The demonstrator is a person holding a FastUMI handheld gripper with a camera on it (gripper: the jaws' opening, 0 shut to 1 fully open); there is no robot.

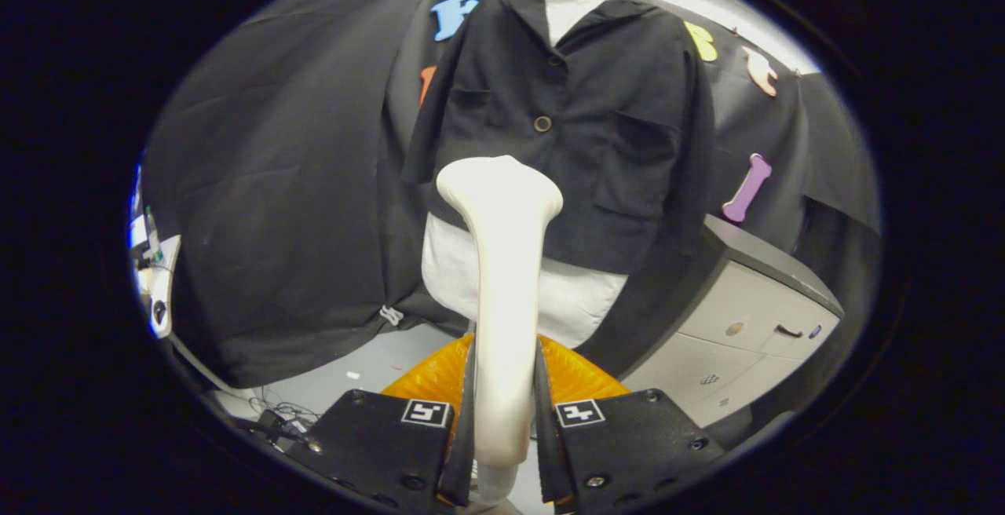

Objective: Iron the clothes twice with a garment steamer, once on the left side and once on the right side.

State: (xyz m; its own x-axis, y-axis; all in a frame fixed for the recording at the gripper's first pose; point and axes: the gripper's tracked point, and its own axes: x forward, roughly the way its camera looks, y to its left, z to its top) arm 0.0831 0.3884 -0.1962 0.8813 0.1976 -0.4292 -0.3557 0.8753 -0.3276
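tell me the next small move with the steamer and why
Probably ease forward toward one side of the black button-front jacket. The gripper is shut on the white plastic garment steamer, both fingers pressing its handle, and its head seems to sit short of the hanging cloth.

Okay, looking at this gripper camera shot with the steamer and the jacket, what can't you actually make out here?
- Gripper, shut on the steamer: the handle's lower end is cut off below the fingers.
- Steamer face: turned toward the jacket, so any steam or contact with the cloth cannot be judged.
- White garment under the jacket: its middle is hidden behind the steamer.
- Cabinet: drawer details too small.
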